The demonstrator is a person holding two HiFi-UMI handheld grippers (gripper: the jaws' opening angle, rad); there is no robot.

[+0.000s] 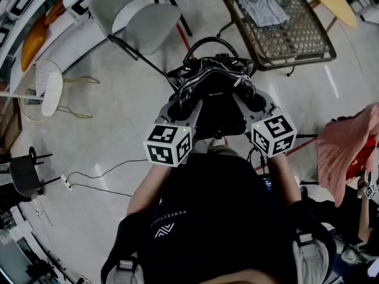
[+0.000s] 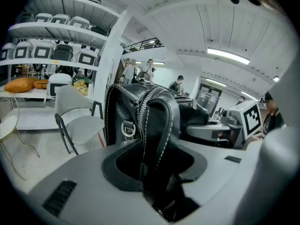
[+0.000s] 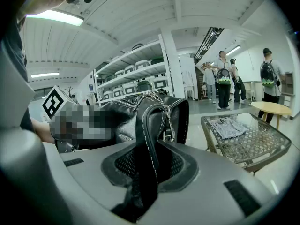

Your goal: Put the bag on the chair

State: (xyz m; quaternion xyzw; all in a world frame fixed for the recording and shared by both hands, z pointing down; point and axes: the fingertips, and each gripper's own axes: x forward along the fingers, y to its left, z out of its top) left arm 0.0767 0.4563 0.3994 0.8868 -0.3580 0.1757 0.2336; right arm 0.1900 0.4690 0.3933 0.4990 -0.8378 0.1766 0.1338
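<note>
In front of your chest, the bag (image 1: pixel 210 90) hangs between the two grippers, off the floor as far as the head view lets you judge. Your left gripper (image 1: pixel 181 103) is clenched on a stitched handle strap (image 2: pixel 161 125), which runs straight down between its jaws. Your right gripper (image 1: pixel 251 97) grips a thinner run of strap (image 3: pixel 149 139) in the same way. Neither has anything else in its grasp.

The chair (image 1: pixel 142 22) lies ahead of the bag and off to your left, well apart from it, with bare floor between them. That puts your left gripper on the nearer side, so it will probably lead the carry forward and leftward. The bag's long axis seems to run across you, from one gripper to the other.

The left gripper view shows the chair's seat and back just past the bag's left edge. The right gripper view misses the chair altogether. It looks the other way, to the wicker table (image 3: pixel 248 142) with a cloth (image 3: pixel 226 126) lying on it. Only the head view shows chair, bag and table together.
</note>
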